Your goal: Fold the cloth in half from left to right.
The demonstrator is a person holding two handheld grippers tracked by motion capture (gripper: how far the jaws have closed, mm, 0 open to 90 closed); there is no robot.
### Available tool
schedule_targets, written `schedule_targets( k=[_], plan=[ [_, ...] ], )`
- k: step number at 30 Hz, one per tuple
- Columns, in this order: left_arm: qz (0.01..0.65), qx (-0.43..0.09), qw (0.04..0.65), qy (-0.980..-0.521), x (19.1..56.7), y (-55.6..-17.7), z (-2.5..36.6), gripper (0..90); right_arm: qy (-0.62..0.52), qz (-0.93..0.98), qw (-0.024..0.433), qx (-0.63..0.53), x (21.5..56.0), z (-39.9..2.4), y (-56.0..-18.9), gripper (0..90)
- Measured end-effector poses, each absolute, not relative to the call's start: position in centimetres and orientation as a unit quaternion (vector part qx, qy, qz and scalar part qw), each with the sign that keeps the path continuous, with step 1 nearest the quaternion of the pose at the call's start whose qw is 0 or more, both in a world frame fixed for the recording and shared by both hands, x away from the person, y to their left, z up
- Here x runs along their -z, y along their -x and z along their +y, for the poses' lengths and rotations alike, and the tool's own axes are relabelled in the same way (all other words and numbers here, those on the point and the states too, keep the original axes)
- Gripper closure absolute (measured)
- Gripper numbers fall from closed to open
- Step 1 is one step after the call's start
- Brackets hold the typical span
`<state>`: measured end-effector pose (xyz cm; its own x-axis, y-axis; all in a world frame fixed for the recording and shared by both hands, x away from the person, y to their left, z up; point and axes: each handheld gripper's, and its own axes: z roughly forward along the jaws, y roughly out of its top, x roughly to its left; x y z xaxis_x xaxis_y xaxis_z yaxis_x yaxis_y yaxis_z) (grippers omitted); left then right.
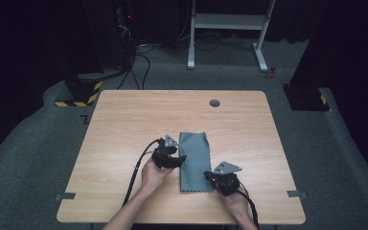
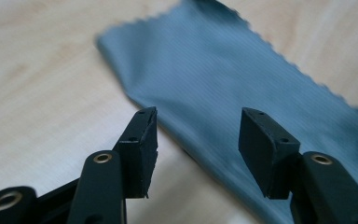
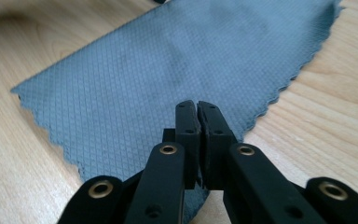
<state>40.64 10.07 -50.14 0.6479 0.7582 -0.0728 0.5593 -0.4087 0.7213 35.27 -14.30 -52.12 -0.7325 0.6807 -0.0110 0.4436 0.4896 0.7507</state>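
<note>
Grey cloth [image 1: 193, 162] flat on table [image 1: 124, 124], left tool [image 2: 198, 135] wide apart, right tool [image 3: 198, 122] pinched on cloth's corner

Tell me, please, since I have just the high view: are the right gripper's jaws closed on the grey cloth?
Observer: Yes, the right gripper is pinched shut on the near edge of the grey cloth.
Operator: Thank you. Are the left gripper's jaws open or shut?
Observer: The left gripper is open, with the cloth's long edge lying between and beyond its jaws.
Operator: Do its pads press the cloth?
Observer: No, both pads stand apart from it, with nothing gripped.
Operator: What does the cloth's edge look like?
Observer: It is cut in a zigzag, and the weave shows a fine diamond pattern.
</note>
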Motion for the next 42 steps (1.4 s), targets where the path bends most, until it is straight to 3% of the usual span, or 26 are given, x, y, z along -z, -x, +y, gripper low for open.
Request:
schedule_targets(
  k=[14,24,42],
  plan=[
    [0.378,-0.173,0.341,-0.843,51.5,-37.1,10.7,48.0,-0.321,0.858,0.158,-0.369,52.1,-14.8,-35.3,85.2],
    [0.358,-0.133,0.392,-0.837,51.2,-33.9,10.0,47.7,-0.304,0.862,0.153,-0.376,51.8,-14.0,-34.4,82.4],
    [0.367,-0.167,0.379,-0.833,52.4,-31.2,10.8,48.5,-0.313,0.856,0.151,-0.384,51.6,-15.3,-32.6,67.9]
  ],
)
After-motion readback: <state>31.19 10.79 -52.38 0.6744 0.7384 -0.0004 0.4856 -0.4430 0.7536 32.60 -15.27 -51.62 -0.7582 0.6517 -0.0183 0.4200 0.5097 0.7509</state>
